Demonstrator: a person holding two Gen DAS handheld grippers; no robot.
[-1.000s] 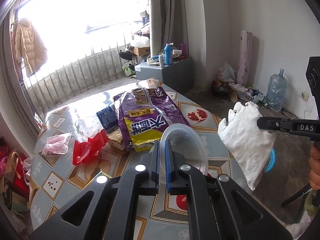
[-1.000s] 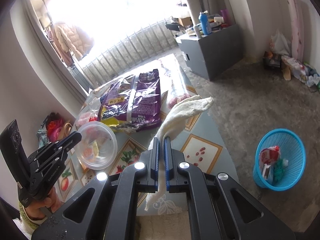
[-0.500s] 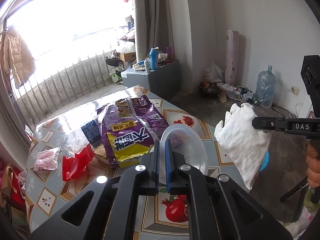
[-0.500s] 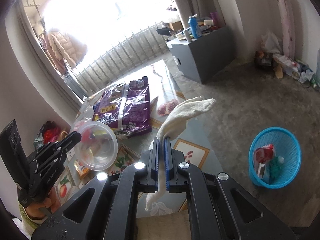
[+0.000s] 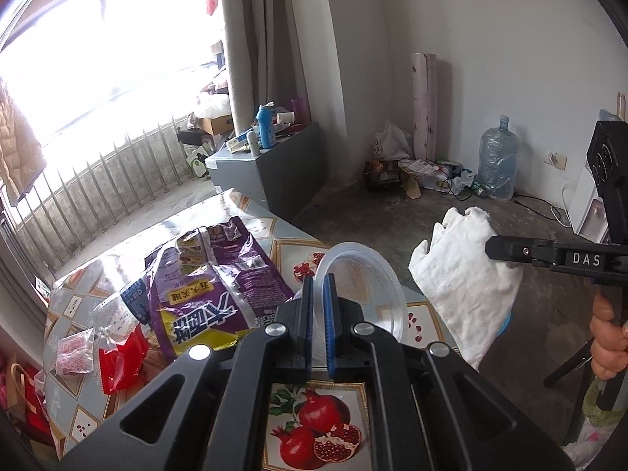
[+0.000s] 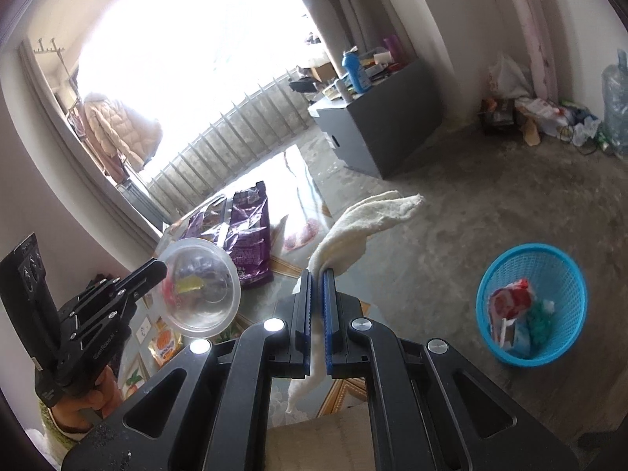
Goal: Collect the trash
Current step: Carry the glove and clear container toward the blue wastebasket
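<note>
Clear plastic is what the left gripper (image 5: 318,314) pinches: its blue pads are pressed onto the rim of a round bowl (image 5: 365,294), which is carried above the tabletop (image 5: 274,231) and touches nothing else. In the right wrist view the bowl (image 6: 200,286) appears to hold some small scraps, though what they are cannot be told.

The right gripper (image 6: 318,306) is likewise pressed together, on a white cloth (image 6: 365,227). The cloth hangs from the pads, one end draped forward, the other trailing below.

Compared with a second ago, both hands have travelled sideways off the tabletop toward the open floor. The purple bag (image 5: 212,286), the red wrapper (image 5: 121,361) and the small pink packet (image 5: 72,355) now sit further back and to the left in the left wrist view. In the right wrist view the blue basket (image 6: 565,274) on the floor has grown larger; it already contains several discarded wrappers. Neither grip has altered during the move.

Judgement: this is the carrying step, two items in transit to the basket. The cloth is nearer and looks likely to be dropped first. Risk noted: the bowl is held by its rim only and could tip or slip. Several pieces of litter are still on the tabletop, so the task is well short of complete.
</note>
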